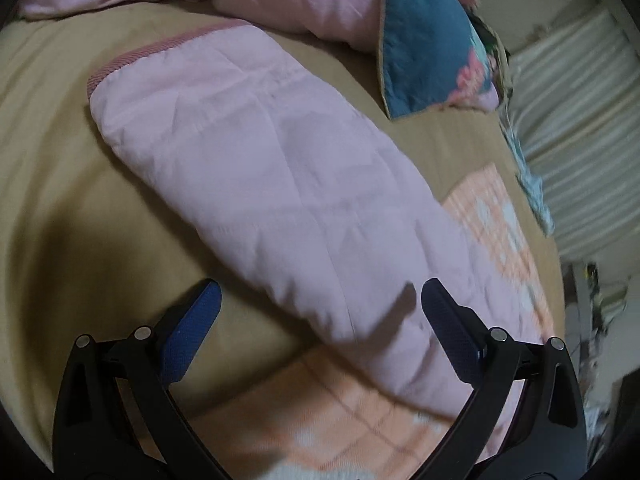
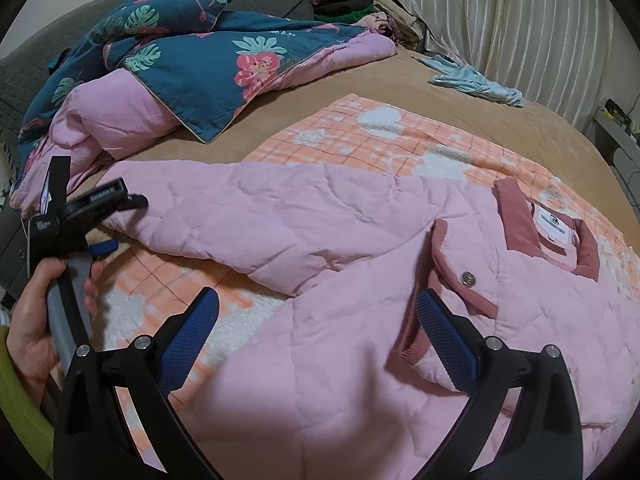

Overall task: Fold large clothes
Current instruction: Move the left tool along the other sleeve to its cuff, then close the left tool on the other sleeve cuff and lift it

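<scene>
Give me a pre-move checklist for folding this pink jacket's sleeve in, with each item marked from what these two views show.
1. Left gripper open: ok, jaws wide apart above the sleeve.
2. Right gripper open: ok, jaws apart over the jacket body.
3. Either gripper holding fabric: not ok, neither pinches any cloth yet.
4. Sleeve laid out straight: ok, it runs flat from the body to its ribbed cuff.
5. Jacket flat on the checked blanket: ok for the part in view; the lower hem is out of frame, cannot tell.
6. Fold path free of the floral quilt: ok, it sits apart from the sleeve.
</scene>
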Available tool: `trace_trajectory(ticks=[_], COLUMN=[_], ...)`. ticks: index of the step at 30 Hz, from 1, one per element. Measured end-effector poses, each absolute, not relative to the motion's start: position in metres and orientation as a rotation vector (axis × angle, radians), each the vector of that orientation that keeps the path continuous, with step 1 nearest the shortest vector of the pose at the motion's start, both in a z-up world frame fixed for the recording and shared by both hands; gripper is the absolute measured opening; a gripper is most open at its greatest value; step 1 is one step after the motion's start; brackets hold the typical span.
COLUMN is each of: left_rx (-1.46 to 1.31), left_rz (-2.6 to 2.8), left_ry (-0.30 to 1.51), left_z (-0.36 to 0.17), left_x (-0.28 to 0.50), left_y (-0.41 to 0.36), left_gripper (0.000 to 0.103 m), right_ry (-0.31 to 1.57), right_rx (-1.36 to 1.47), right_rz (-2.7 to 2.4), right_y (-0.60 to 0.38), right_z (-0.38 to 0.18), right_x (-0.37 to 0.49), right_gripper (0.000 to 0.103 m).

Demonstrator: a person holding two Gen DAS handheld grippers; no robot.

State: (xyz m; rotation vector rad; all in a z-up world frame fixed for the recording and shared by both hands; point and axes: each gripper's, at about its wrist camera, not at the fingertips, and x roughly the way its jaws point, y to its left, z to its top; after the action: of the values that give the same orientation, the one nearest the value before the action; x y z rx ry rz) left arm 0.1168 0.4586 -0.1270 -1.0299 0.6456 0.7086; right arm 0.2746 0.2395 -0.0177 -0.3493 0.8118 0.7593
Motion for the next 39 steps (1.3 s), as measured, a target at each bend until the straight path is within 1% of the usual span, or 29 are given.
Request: trace_trajectory(ticks=[7,11,12,13,14,15,16,19,22,29,35,39], left_rx=[-1.105,-1.093,-1.087,-1.076,-1.067,-1.069,-1.075,-1.037,-0.962,-0.867,-0.765,-0.715], left_rz=[0.753,0.775,0.785,0.812,0.837,0.837,0.827,0.804,0.773,0.625,0.542,0.508], left_ry=[0.529,0.501,0.501,0.512,0.518,0.505,0.488,0.456,0.410,0.251,0.196,0.191], left_z=[-0.130,-0.128,-0.127,-0.126,-0.125,-0.124,-0.123,-0.107,-0.078,-0.006,0.048,0.072], left_x=[0.111,0.111,0.111,0.110,0.107,0.103,0.099,0.094,0.095,0.083,0.091,0.102], left_y=[0.487,0.496,0.496,0.497,0.497,0.498,0.499,0.500,0.492,0.452,0.404,0.381], left_gripper=[0.094,0.093,0.085,0.068,0.058,0.043,0.034,0.018,0.014,0.011,0.011,0.011], right_ry=[0.832,0.839,0.840,0.840,0.840,0.839,0.841,0.830,0.804,0.795,0.750,0.732], right_rx=[-0.315,-0.305,-0.303,-0.300,-0.295,-0.290,-0.277,-0.229,-0.218,-0.219,-0.242,-0.214], right_rz=[0.720,0.699,0.693,0.686,0.680,0.674,0.664,0.658,0.650,0.618,0.591,0.571], right_y=[0.220,0.210,0.206,0.202,0.199,0.196,0.191,0.176,0.162,0.129,0.096,0.073], right_z=[-0.020,-0.022,-0.022,-0.022,-0.022,-0.022,-0.021,-0.016,-0.008,0.004,0.025,0.036], right_x=[0.286,0.292,0.293,0.294,0.296,0.297,0.299,0.300,0.296,0.293,0.285,0.283], right_gripper=[0.099,0.099,0.099,0.099,0.099,0.099,0.099,0.099,0.099,0.099,0.099,0.099])
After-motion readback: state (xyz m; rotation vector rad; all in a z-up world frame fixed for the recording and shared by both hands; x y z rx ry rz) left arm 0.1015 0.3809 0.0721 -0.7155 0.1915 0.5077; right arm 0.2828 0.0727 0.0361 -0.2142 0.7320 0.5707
